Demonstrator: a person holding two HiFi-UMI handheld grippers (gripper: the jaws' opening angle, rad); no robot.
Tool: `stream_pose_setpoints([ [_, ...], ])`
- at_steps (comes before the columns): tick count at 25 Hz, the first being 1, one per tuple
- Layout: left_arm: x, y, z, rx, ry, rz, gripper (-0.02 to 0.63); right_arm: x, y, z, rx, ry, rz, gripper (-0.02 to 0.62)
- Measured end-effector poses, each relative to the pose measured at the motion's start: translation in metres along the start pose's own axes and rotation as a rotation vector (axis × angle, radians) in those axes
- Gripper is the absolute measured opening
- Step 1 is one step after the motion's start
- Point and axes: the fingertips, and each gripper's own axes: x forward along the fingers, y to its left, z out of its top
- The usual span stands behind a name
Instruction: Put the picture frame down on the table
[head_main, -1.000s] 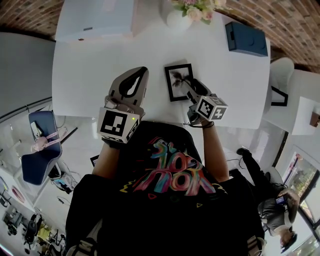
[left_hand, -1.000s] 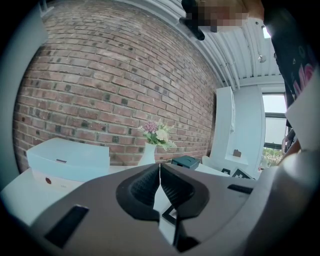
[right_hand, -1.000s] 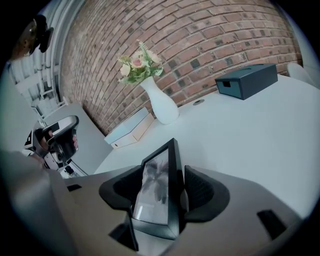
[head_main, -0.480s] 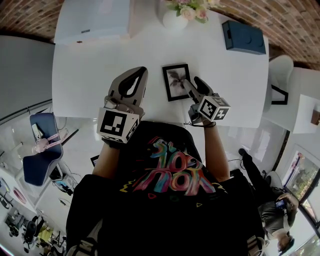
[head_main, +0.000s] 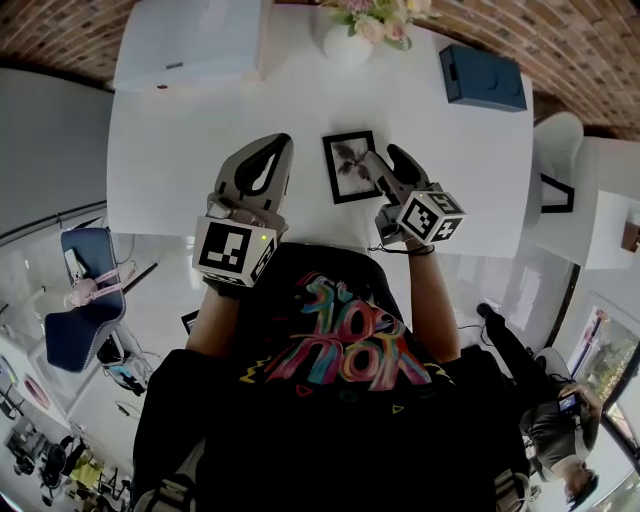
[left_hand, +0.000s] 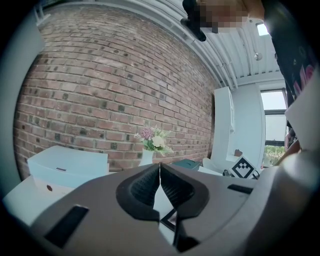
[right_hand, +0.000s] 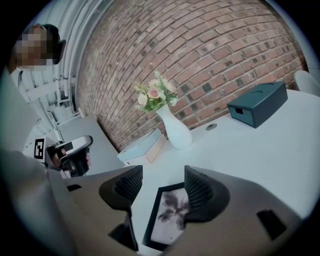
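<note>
A black picture frame with a plant print lies flat on the white table, face up. My right gripper hovers at the frame's right edge, open, with nothing between its jaws. Through the right gripper view the frame shows below and between the parted fingers. My left gripper rests to the left of the frame, apart from it, jaws shut and empty. In the left gripper view the shut pads meet, and a corner of the frame shows beneath them.
A white vase with flowers stands at the table's far edge. A teal box sits far right. A pale blue box lies far left. A white chair stands beyond the right edge.
The right gripper has drawn slightly back and right from over the frame. The frame lies in the same place. The left gripper has stayed still.
</note>
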Motion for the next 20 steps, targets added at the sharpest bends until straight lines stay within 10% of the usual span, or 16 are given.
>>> stream_pose_setpoints([
  [20,-0.028,-0.014,0.077,0.046,-0.155,-0.029,0.026,-0.057,0.17,0.147,-0.463,-0.27,0.208,0.247],
])
